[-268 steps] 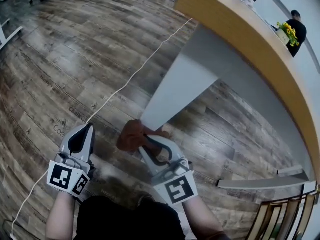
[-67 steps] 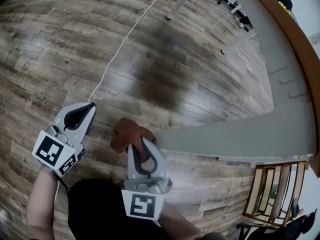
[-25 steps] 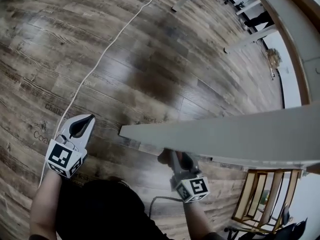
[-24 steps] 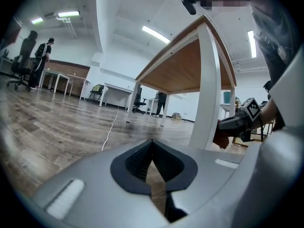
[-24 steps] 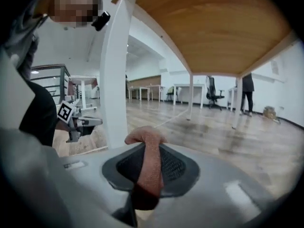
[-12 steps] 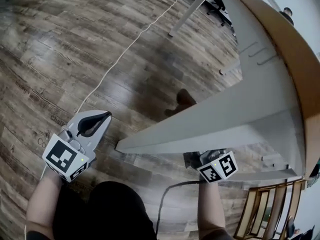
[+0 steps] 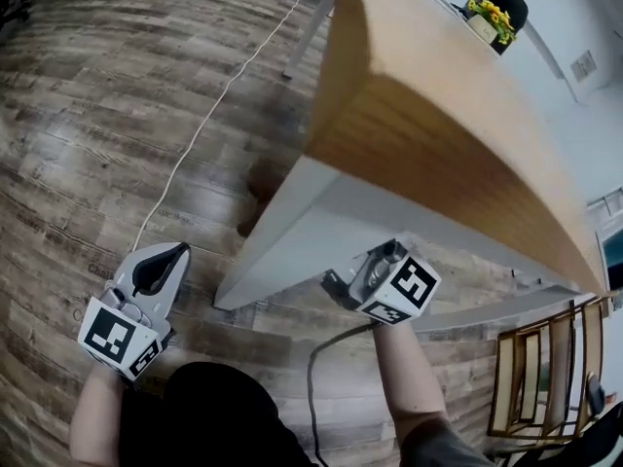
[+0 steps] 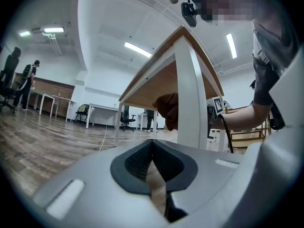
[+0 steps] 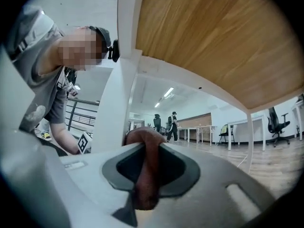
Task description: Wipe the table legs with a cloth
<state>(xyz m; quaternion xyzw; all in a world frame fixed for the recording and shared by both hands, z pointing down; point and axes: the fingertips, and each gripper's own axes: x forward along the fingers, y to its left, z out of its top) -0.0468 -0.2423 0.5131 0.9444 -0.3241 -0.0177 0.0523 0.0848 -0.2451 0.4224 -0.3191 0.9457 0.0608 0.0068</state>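
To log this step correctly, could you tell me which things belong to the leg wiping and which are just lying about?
Job in hand: brown cloth, clamped in the right gripper; white table leg beside it.
Lying about: white cable; wooden chair; yellow flowers; left gripper, shut and empty.

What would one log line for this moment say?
right gripper: shut on cloth | cloth: at table leg | left gripper: shut, empty

Pale grey left gripper [image 7: 181, 250] and right gripper [image 9: 146, 148], black-and-white marker cubes [image 7: 117, 337], black cable [image 7: 316, 397], short-sleeved top [image 7: 214, 416].
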